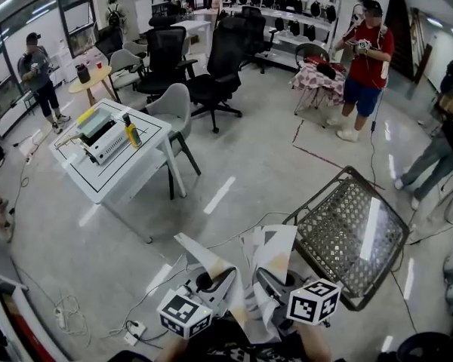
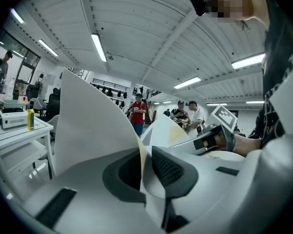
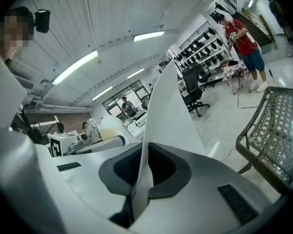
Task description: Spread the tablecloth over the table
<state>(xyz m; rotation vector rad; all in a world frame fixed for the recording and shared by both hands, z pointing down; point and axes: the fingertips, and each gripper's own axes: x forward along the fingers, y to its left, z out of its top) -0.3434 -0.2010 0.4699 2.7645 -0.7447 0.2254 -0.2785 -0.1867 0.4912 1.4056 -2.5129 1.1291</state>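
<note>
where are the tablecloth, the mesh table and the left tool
tablecloth (image 1: 272, 253), head view, on its raised sheet
mesh table (image 1: 347, 236), head view, on its bare top
left tool (image 2: 144, 165), left gripper view, between its fingertips

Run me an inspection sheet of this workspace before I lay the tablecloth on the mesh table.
Surface: mesh table is bare, with no cloth on it yet.
Job's things: tablecloth is held up above the floor, left of the table.
Clutter: white side table carries boxes and a yellow bottle.
Grippers: left hand-held gripper and right hand-held gripper are each shut on the tablecloth.
Cables: a wired power strip lies on the floor.
Surroundings: office chairs; a person in a red shirt stands beyond.
</note>
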